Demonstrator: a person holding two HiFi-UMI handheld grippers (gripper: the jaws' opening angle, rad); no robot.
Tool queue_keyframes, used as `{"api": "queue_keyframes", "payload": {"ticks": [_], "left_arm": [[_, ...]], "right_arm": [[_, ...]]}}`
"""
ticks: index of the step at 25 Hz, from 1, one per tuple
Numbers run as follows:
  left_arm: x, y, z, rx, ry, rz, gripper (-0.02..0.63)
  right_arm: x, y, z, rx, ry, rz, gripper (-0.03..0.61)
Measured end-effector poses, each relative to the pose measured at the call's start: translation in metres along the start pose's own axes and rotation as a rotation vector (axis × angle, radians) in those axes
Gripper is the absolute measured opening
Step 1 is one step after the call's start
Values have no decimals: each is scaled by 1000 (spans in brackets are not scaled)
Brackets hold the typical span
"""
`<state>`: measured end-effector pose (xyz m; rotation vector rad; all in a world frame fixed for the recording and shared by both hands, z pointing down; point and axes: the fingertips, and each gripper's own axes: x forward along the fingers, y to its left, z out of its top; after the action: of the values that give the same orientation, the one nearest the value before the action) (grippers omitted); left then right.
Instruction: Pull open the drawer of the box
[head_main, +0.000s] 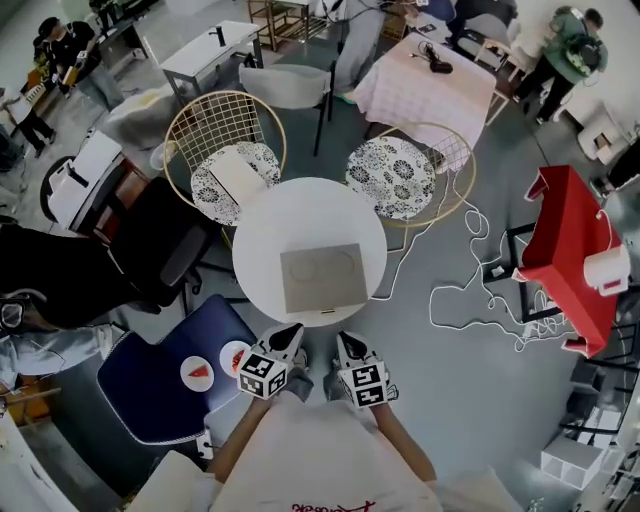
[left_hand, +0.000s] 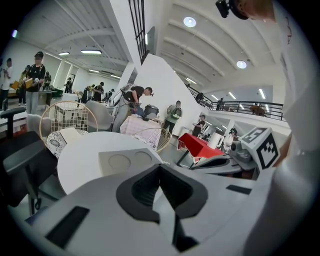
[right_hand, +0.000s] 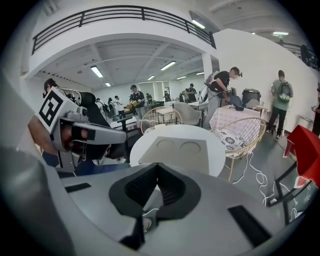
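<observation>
A flat beige box (head_main: 322, 278) with two round recesses in its top lies on the near half of a round white table (head_main: 300, 210). Both grippers hover off the table's near edge, short of the box. The left gripper (head_main: 292, 336) points at the box's near left corner with its jaws shut and nothing between them. The right gripper (head_main: 347, 344) points at the near right corner, also shut and empty. In the left gripper view the box (left_hand: 125, 161) lies just beyond the shut gripper (left_hand: 160, 167). The right gripper view shows the box (right_hand: 177, 149) ahead of its gripper (right_hand: 157, 167). No drawer front or handle can be made out.
Two round wire chairs with patterned cushions (head_main: 225, 155) (head_main: 400, 175) stand behind the table. A black office chair (head_main: 150, 250) and a blue seat (head_main: 165, 375) are at the left. White cables (head_main: 480, 300) lie on the floor at the right, by a red stand (head_main: 570, 245). People stand further off.
</observation>
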<state>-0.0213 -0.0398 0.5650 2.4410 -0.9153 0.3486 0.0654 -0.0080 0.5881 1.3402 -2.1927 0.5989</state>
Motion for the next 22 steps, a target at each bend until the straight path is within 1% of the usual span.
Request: {"api": "queue_keyframes", "payload": {"ticks": [6, 12, 18, 22], "left_arm": [[-9, 2, -38, -43, 61, 7, 11], [-12, 4, -75, -92, 105, 19, 11], [-12, 0, -111, -121, 157, 24, 11], [-8, -1, -125, -126, 184, 26, 11]], "right_arm": [[-1, 23, -47, 34, 91, 34, 15], [-3, 30, -86, 66, 159, 47, 17], [-6, 29, -109, 87, 205, 47, 15], [-8, 23, -115, 88, 214, 46, 15]]}}
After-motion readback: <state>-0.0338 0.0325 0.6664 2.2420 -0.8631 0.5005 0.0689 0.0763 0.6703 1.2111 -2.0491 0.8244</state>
